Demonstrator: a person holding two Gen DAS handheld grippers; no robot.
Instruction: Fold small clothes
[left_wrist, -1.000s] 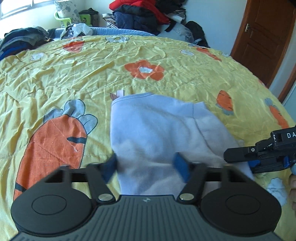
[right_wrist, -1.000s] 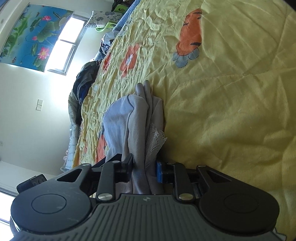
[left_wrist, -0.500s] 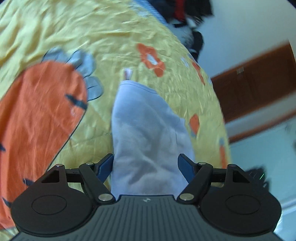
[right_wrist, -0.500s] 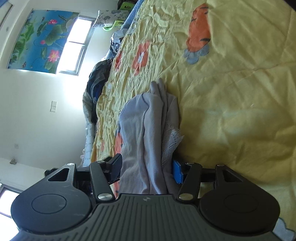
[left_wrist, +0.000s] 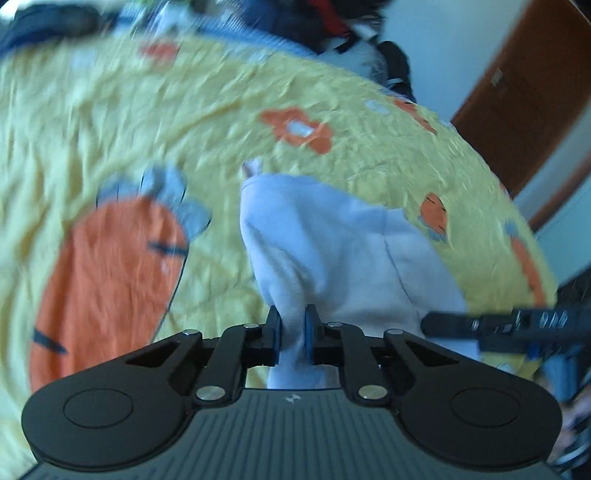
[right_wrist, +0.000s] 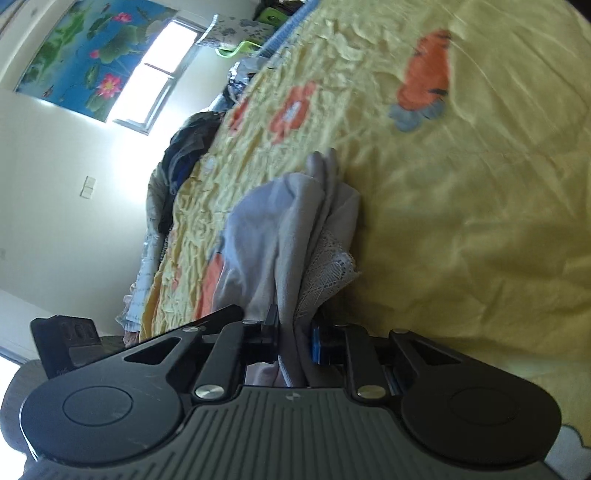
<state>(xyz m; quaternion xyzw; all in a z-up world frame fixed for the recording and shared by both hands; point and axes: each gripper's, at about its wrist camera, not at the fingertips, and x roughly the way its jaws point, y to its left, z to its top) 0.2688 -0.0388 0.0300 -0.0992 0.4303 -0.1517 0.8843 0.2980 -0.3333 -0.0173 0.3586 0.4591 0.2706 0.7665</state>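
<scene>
A small pale lilac-grey garment (left_wrist: 332, 243) lies on the yellow carrot-print bedspread (left_wrist: 110, 129). My left gripper (left_wrist: 293, 325) is closing its jaws, and they pinch the garment's near edge, with cloth bunched between the pads. The right gripper (left_wrist: 491, 326) shows at the right edge of the left wrist view, at the garment's near right corner. In the right wrist view the right gripper (right_wrist: 293, 334) is closing too, its jaws pressed on gathered layers of the garment (right_wrist: 280, 229). A white lace trim (right_wrist: 328, 273) hangs beside its blue pad.
Piles of dark and red clothes (left_wrist: 332, 22) sit beyond the bed's far edge. A brown door (left_wrist: 524, 85) stands at the right. A window (right_wrist: 162, 74) and a lotus painting (right_wrist: 88, 55) are on the wall. More clothes (right_wrist: 184, 155) lie at the bed's side.
Both grippers went from wide apart around the garment to closed on its near edge. The left wrist view has swung and blurred; the cloth now rises into both jaws.
</scene>
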